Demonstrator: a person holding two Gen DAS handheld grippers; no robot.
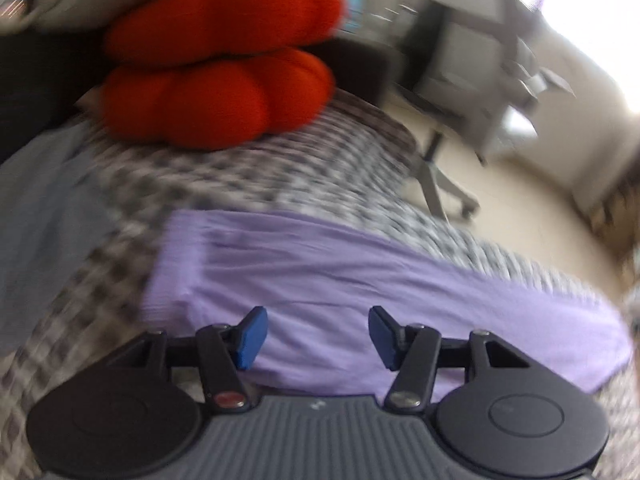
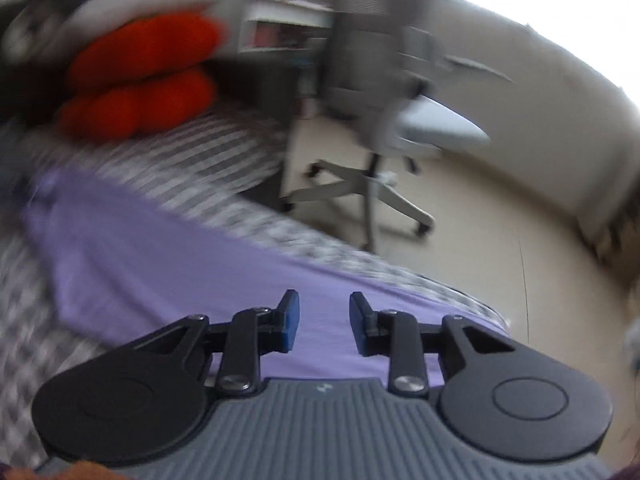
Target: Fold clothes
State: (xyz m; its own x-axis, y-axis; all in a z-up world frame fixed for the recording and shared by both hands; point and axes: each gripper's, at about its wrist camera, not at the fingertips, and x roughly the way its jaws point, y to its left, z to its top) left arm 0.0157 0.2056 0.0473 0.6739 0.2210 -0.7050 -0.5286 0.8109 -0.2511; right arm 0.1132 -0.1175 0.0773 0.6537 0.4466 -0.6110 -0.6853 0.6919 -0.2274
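Both views blurred by motion; fine detail unreadable.

Left gripper [image 1: 318, 338]: blue pads [image 1: 251, 338] spread well apart, nothing pinched between them. Poised over the near part of the garment [image 1: 360, 280]; contact with the cloth not determinable.

Right gripper [image 2: 324, 327]: blue pads [image 2: 290, 326] parted by a narrower gap, nothing gripped. Positioned over the near end of the garment [image 2: 160, 264], close to the bed's [image 2: 248, 216] edge; contact likewise not determinable.

Garment: lilac, laid flat as a long band across the checked bedcover [image 1: 224, 184], with creases running along its length. Left short end squared off, right end reaching toward the bed's corner. In the right wrist view, seen running from far left down to the fingers.

Grey cloth [image 1: 44, 216]: lying on the cover to the left of the garment, apart from it.

Two red cushions [image 1: 216, 64]: stacked one on the other at the far end of the bed, well apart from the garment.

Office chair [image 2: 380, 128]: pale grey, on a star base, standing on the beige floor [image 2: 500, 248] beside the bed.

Desk [image 2: 288, 20] behind the chair, contents too blurred to identify.
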